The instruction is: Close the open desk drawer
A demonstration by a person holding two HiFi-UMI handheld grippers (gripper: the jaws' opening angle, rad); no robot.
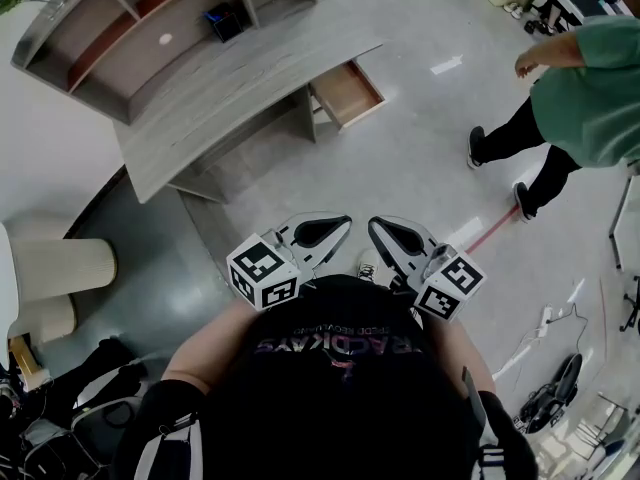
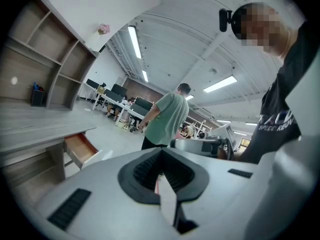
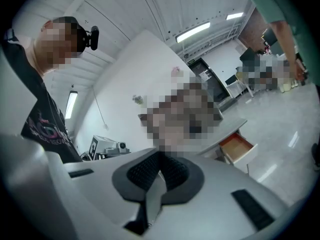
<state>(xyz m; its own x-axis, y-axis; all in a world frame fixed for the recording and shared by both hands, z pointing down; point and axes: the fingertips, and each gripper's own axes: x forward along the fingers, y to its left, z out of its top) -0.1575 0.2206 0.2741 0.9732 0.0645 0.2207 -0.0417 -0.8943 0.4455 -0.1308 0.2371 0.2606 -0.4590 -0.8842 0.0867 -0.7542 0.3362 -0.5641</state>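
**Item:** drawer [image 1: 347, 93], pale wood, standing open at the right end of the desk [image 1: 230, 103]. It lies at twelve o'clock, well apart from me.

**Handling:** I judge it light, stiff and on runners. A flat push on its front panel should serve, with no grip needed.

**Tongs:** left tongs [image 1: 335, 226] and right tongs [image 1: 385, 230] are both fully closed and hold nothing.

**Room:** glossy grey floor [image 1: 420, 168]. A person in green [image 1: 590, 88] stands at two o'clock. Shelves [image 1: 150, 28] sit on the desk.
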